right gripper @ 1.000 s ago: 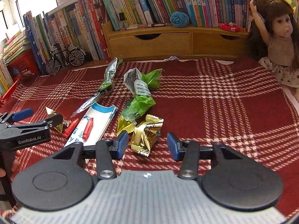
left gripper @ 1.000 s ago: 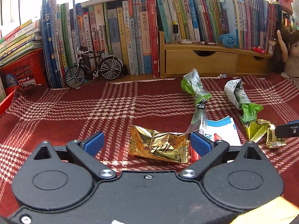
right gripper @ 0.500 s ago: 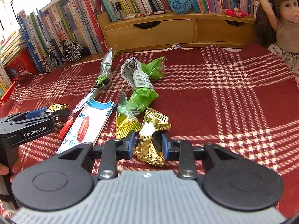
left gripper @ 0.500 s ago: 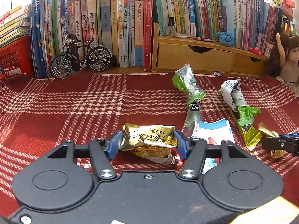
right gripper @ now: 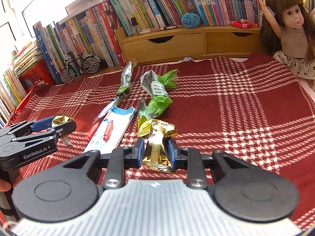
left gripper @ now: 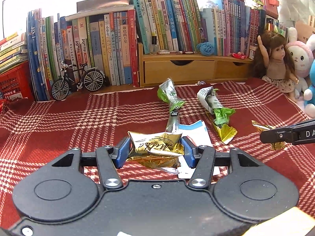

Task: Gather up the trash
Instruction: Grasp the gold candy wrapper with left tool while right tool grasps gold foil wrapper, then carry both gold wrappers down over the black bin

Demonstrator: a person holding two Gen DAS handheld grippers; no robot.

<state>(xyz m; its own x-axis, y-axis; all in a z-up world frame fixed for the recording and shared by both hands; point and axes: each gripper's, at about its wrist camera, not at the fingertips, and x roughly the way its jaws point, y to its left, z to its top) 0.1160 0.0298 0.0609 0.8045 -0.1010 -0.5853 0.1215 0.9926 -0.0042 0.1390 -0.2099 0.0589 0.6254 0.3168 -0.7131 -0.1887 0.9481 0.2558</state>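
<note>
My left gripper [left gripper: 155,153] is shut on a gold chocolate wrapper [left gripper: 157,147], held just above the red plaid cloth [left gripper: 78,122]. In the right wrist view, my right gripper [right gripper: 155,150] is shut on a second, narrower gold wrapper [right gripper: 157,147]. The left gripper [right gripper: 59,124] shows there at the left with its gold wrapper [right gripper: 59,119]. More trash lies ahead on the cloth. There is a long silver-green wrapper [left gripper: 171,98], a crumpled white and green wrapper [left gripper: 212,102], a gold-tipped green one [left gripper: 226,131], and a white-blue packet [right gripper: 112,129] with red pens on it.
Rows of books [left gripper: 118,39] and a wooden drawer unit [left gripper: 187,70] line the back edge. A toy bicycle [left gripper: 78,78] stands at the back left beside a red crate [left gripper: 13,82]. A doll [right gripper: 291,29] and plush toys [left gripper: 301,59] sit at the right.
Both grippers went from open around their gold wrappers to shut on them. Each has since lifted its wrapper a little off the cloth.
</note>
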